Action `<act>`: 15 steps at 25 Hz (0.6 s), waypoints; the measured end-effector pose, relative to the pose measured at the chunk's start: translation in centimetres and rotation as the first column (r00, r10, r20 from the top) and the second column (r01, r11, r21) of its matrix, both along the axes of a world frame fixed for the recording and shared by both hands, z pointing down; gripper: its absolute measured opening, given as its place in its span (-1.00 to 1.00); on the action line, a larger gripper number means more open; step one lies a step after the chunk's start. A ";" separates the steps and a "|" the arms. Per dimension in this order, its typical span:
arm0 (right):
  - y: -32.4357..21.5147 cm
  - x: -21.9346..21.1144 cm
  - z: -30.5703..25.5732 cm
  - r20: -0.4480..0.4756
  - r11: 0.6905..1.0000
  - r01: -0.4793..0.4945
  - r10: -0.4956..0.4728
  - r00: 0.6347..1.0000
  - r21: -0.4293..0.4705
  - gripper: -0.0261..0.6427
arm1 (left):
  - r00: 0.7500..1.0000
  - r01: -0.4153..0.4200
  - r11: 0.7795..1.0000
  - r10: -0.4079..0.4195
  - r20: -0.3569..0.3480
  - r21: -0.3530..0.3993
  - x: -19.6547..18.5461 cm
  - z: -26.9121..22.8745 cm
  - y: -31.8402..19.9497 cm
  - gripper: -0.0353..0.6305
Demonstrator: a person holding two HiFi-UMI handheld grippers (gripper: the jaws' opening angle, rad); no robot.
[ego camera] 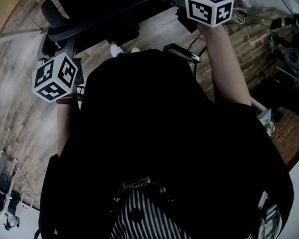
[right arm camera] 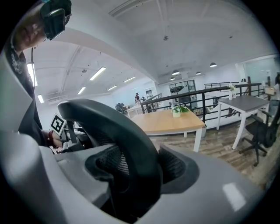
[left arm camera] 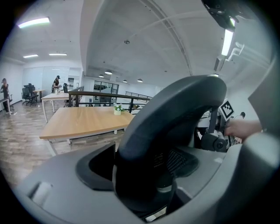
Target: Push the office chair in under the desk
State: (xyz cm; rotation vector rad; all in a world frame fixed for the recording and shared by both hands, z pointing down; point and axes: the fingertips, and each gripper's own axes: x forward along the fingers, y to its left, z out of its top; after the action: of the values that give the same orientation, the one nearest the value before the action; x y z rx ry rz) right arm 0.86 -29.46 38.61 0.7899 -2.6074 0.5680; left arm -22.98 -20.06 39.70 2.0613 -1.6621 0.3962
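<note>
Planks of brown wood make up the floor (ego camera: 15, 116) at the left of the head view. Above it the left gripper (left arm camera: 148, 175) carries its black-and-white marker cube (ego camera: 56, 77). Its two smooth grey jaws are closed onto a curved, matte dark plastic rim of the office chair (ego camera: 105, 14), with black mesh showing just beside the grip. This one gripped chair stands on the floor just ahead of the person, at the top of the head view, all dark plastic and mesh (which way its seat faces cannot be made out). The gripped rim arches upward, and its long axis runs from one gripper to the other. The right gripper (right arm camera: 135, 175), under the second cube (ego camera: 210, 6), is clamped on that same rim with a jaw pressed to each side of it. Beyond it, the right gripper view shows two tables: a pale wooden table (right arm camera: 170, 122) bearing a small potted plant (right arm camera: 176, 111), and a grey table (right arm camera: 245, 103). One more swivel chair (right arm camera: 262, 131) stands at the far right.
</note>
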 end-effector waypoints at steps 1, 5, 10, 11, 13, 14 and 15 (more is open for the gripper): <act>-0.1 -0.2 0.0 -0.001 1.000 0.001 -0.001 1.000 -0.001 -0.10 | 1.000 -0.004 1.000 0.004 0.000 0.003 -0.1 0.0 -0.1 0.12; -0.6 0.6 -0.3 -0.003 0.999 -0.031 0.031 1.000 0.012 -0.10 | 1.000 -0.014 1.000 0.014 0.000 0.025 0.6 -0.2 -0.7 0.12; -1.1 0.0 0.0 0.008 0.999 -0.040 0.040 0.999 0.013 -0.10 | 0.999 -0.034 0.998 0.033 0.019 0.045 -0.3 -0.2 -1.6 0.12; -1.6 -0.2 0.0 0.009 0.999 -0.042 0.042 0.999 0.014 -0.10 | 0.999 -0.036 0.998 0.035 0.022 0.050 -0.5 -0.2 -2.1 0.12; -2.9 -0.9 0.0 0.014 0.998 -0.052 0.052 0.999 0.018 -0.10 | 0.999 -0.034 0.997 0.032 0.025 0.062 -1.2 -0.2 -3.4 0.12; -3.5 -1.2 0.0 0.016 0.998 -0.057 0.056 0.998 0.021 -0.10 | 0.999 -0.031 0.997 0.029 0.026 0.068 -1.5 -0.3 -4.0 0.12; -3.9 -1.4 -0.1 0.016 0.998 -0.059 0.059 0.998 0.022 -0.10 | 0.999 -0.028 0.997 0.026 0.027 0.073 -1.7 -0.4 -4.5 0.12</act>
State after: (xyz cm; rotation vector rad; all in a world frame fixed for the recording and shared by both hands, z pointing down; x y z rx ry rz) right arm -0.55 -33.36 38.52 0.8758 -2.6161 0.5639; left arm -24.69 -24.57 39.31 2.1425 -1.6887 0.3777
